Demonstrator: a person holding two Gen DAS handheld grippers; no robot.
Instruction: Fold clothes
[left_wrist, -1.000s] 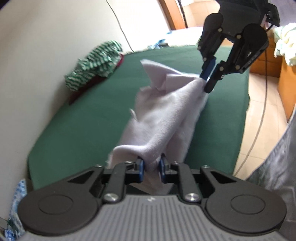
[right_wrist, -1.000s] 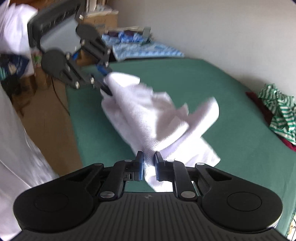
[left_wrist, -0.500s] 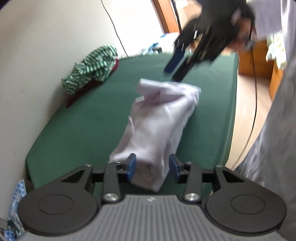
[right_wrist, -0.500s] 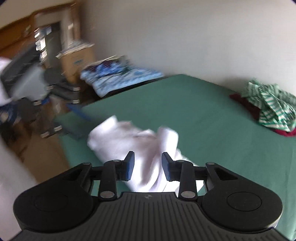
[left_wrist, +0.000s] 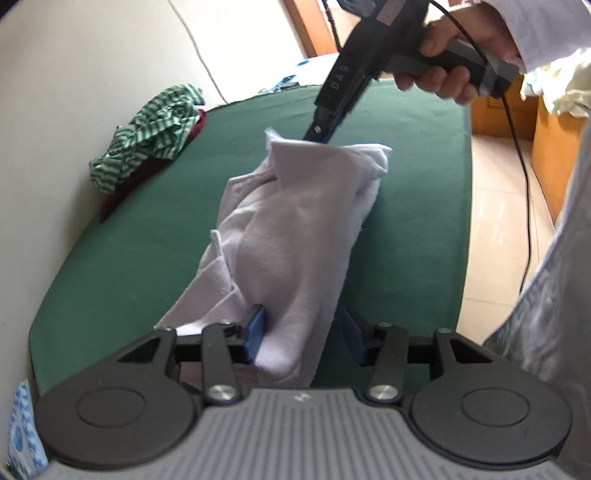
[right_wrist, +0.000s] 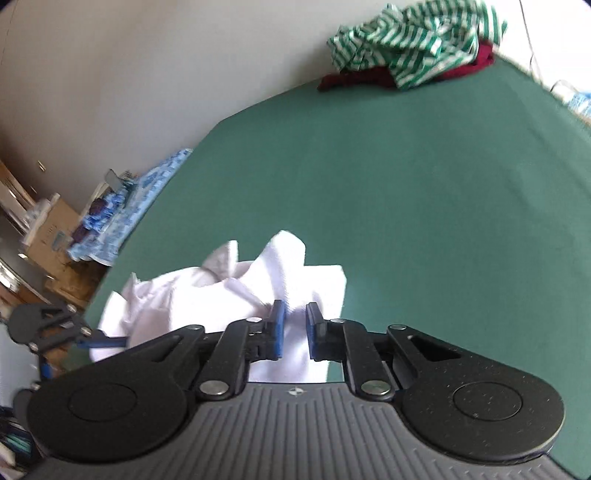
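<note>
A white garment (left_wrist: 295, 229) lies in a long, crumpled bundle on the green bed cover (left_wrist: 147, 240). My left gripper (left_wrist: 303, 336) is open at its near end, with the cloth lying between the spread blue fingers. At the far end, a hand holds my right gripper (left_wrist: 319, 134) pointing down into the fabric. In the right wrist view, the right gripper (right_wrist: 295, 328) has its pads close together with the white garment (right_wrist: 177, 306) pinched between them. One blue finger (right_wrist: 107, 341) of the left gripper shows at the lower left, touching the cloth's edge.
A green-and-white striped garment (left_wrist: 151, 129) lies heaped on a dark red one (left_wrist: 122, 184) by the wall. A blue patterned cloth (right_wrist: 122, 210) and a cardboard box (right_wrist: 55, 236) lie past the bed's end. On the right are the tile floor (left_wrist: 498, 221), wooden furniture (left_wrist: 554, 147) and a white sleeve (left_wrist: 554, 314).
Both grippers let the garment drop onto the bed. The left one stays open around the near end. The right one swung over to the far end and closed again on the cloth.
</note>
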